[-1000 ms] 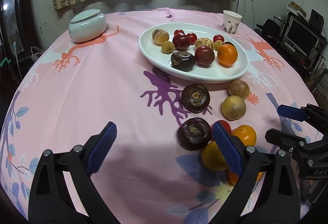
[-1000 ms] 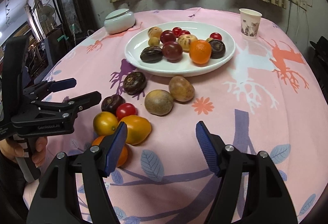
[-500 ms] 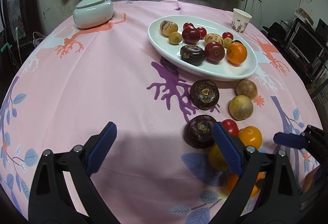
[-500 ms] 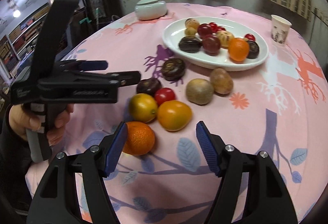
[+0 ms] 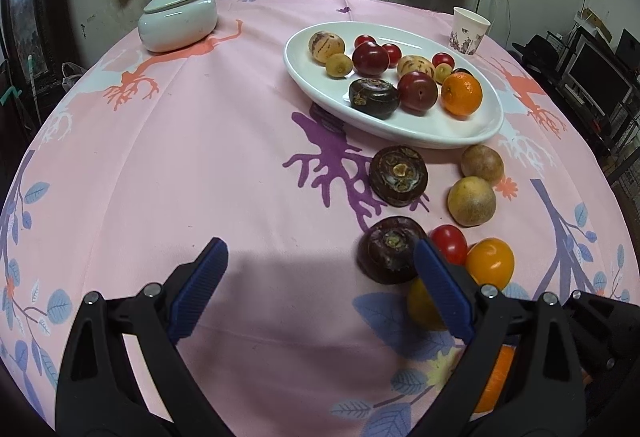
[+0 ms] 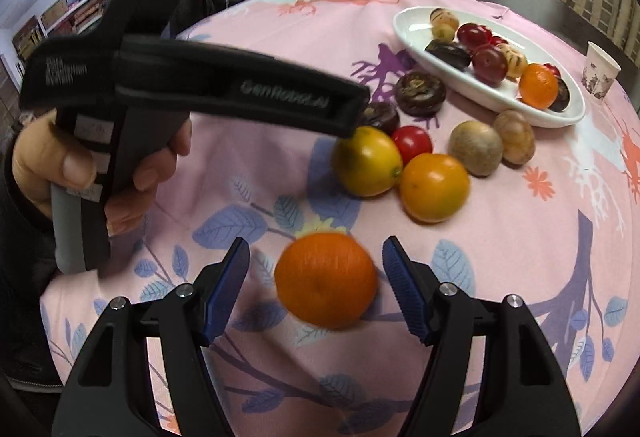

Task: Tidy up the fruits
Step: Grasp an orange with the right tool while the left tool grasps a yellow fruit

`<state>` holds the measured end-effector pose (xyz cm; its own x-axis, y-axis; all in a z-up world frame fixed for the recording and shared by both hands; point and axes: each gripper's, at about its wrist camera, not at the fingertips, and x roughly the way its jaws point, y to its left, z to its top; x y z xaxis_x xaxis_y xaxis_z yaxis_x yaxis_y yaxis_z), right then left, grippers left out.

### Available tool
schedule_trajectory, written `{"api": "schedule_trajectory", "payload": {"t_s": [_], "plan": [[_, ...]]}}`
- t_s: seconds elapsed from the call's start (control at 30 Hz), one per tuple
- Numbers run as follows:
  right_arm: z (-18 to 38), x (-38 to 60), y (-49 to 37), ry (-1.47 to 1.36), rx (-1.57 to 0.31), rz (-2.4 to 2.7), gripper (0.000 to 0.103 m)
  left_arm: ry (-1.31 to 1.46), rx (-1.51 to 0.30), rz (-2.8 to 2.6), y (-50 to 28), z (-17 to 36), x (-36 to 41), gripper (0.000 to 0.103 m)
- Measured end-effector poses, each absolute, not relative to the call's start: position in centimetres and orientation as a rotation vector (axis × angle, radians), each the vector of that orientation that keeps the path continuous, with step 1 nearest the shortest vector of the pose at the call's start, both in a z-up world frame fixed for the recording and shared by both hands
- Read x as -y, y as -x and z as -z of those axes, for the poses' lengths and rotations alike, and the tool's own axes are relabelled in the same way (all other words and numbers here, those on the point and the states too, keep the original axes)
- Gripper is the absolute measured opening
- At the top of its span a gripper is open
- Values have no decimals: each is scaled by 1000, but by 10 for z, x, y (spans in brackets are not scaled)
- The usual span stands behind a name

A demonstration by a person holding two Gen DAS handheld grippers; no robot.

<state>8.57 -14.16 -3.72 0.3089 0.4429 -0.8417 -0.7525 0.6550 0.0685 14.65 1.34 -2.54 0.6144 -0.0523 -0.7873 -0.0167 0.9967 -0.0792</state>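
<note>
The right hand-held gripper (image 6: 316, 285) is straddling a round orange mandarin (image 6: 326, 280) lying on the pink-clothed worktop (image 6: 520, 245), its blue pads spread wide and not touching it. The left hand-held gripper (image 5: 320, 277) is hovering with its fingers gaping, empty, beside a dark purple flattened fruit (image 5: 390, 255).

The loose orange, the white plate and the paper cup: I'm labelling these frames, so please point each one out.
loose orange (image 6: 326, 279), right wrist view, centre of its peel.
white plate (image 5: 400, 129), left wrist view, bare near rim.
paper cup (image 5: 469, 32), left wrist view, its side wall.
</note>
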Motion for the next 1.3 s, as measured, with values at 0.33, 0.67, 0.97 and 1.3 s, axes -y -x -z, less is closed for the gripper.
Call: {"api": "schedule_trajectory", "payload": {"t_s": [0.33,0.67,0.97,1.3], "plan": [[28,156,-96,370,-929,-720,46,80,-903,23,-145,23,-14,96],[12,193,-121,271,-906,-601,46,-24,-911,21,-144,23,-6,96],[13,195,-122,274,-909,-600,46,-219,-901,90,-129,15,-5,96],[14,194,-122,285,-913,-592,46,-319,-879,293,-100,23,50,95]]}}
